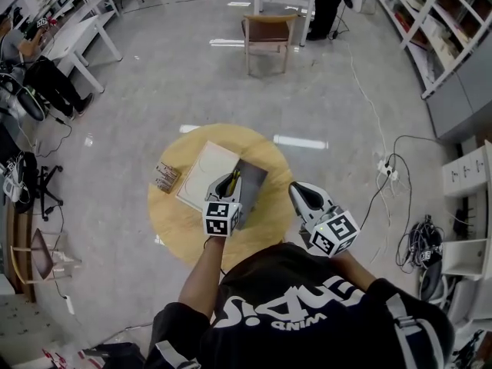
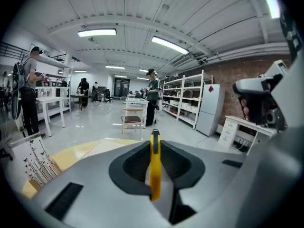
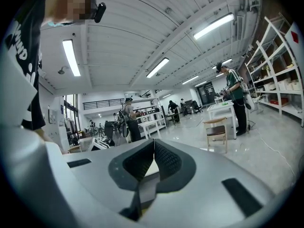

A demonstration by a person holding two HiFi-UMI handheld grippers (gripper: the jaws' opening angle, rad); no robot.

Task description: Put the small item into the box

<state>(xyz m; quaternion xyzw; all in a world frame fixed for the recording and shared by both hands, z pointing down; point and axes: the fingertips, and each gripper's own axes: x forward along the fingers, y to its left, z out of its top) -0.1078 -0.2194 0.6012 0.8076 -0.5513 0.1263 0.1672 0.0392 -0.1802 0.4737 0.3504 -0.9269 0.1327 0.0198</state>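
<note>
Wide floor [image 1: 192, 83] around round table [image 1: 181, 233], left gripper [image 1: 232, 181] pinching yellow item [image 2: 155, 165]

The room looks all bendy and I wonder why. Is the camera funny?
Left gripper view: wide lens bends the ceiling, darkens corners; the yellow item looks sharp. Right gripper view: same bending. Head view: lamp glare on the floor.

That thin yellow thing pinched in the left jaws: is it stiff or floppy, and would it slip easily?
Probably stiff: the yellow strip stands straight between the left gripper's jaws with no sag. Likely light, being so thin. Its smooth-looking sides might slip, and set on edge it would likely tip.
</note>
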